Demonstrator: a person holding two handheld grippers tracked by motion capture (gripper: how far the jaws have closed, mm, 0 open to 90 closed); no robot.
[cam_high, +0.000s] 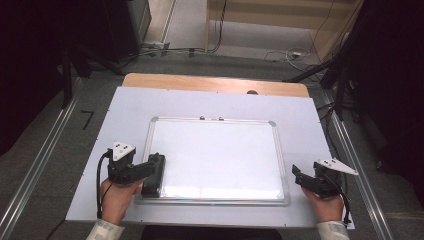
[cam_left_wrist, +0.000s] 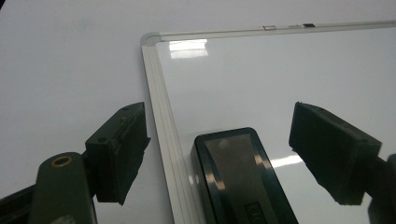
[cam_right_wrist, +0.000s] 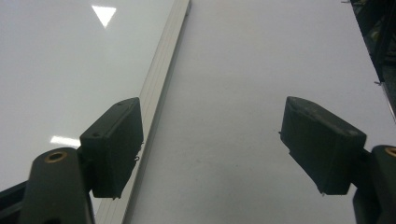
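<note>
Eraser (cam_high: 154, 175), black and oblong, lay on the lower left corner of the whiteboard (cam_high: 215, 150), just inside its left frame edge, in the lower left of the high view. That view placed the left gripper (cam_high: 150, 167) right at the eraser, with its jaws partly hiding it, so whether they touched it could not be told from above. The left gripper view settled this: the eraser (cam_left_wrist: 240, 179) sat at bottom centre with its glossy top facing up, and the left gripper (cam_left_wrist: 224, 154) had its jaws spread wide to either side, clear of it, holding nothing; one jaw hung over the white sheet (cam_left_wrist: 70, 70) outside the frame, the other over the board. The right gripper (cam_high: 299, 176) rested in the lower right of the high view, beside the board's right edge, its opening hard to judge there. The right gripper view showed the right gripper (cam_right_wrist: 210, 149) with jaws wide apart and empty, the board's frame (cam_right_wrist: 161, 74) running up the left of that picture.
</note>
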